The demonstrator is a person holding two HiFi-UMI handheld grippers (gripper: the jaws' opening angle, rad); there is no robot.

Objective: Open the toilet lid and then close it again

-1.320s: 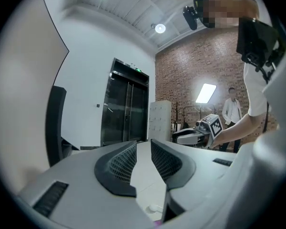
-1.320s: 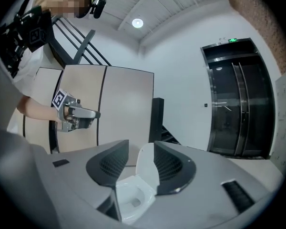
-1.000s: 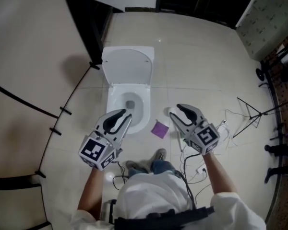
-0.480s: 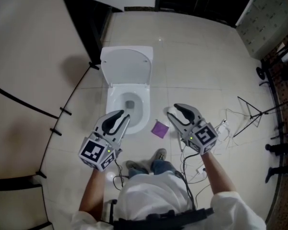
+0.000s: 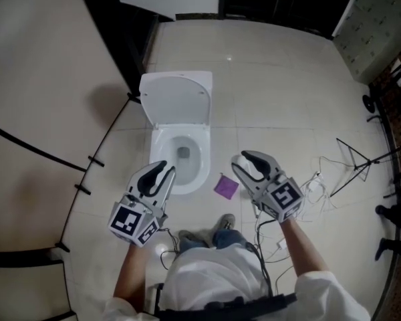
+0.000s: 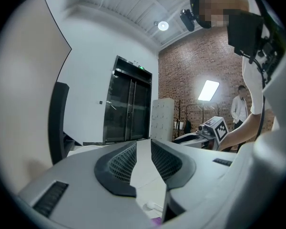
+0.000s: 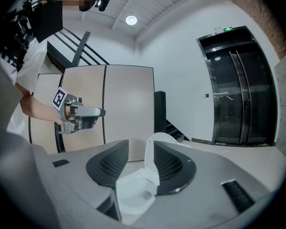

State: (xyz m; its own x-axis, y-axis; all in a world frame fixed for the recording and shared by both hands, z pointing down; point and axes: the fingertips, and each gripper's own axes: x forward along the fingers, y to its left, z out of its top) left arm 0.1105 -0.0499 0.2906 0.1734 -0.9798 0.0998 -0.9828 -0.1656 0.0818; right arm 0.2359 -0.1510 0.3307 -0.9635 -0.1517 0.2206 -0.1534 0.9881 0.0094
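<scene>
A white toilet stands on the tiled floor with its lid [image 5: 176, 97] raised upright over the open bowl [image 5: 182, 154]. My left gripper [image 5: 162, 170] hovers by the bowl's front left rim without touching it. Its jaws are opening a little with nothing between them [image 6: 144, 149]. My right gripper [image 5: 244, 160] hangs to the right of the bowl, open and empty. In the right gripper view the toilet [image 7: 138, 190] and its raised lid [image 7: 158, 147] show past the gap between the jaws [image 7: 141, 156], and the left gripper [image 7: 93, 112] floats at the left.
A purple square [image 5: 226, 186] lies on the floor right of the bowl. Cables [image 5: 317, 182] and a thin stand [image 5: 353, 158] sprawl further right. A black rail [image 5: 87, 159] runs along the left wall. The person's shoe [image 5: 224, 221] is just before the toilet.
The head view has shifted slightly, so the toilet sits a little lower in frame. Both grippers stay about where they were, and the lid remains up.
</scene>
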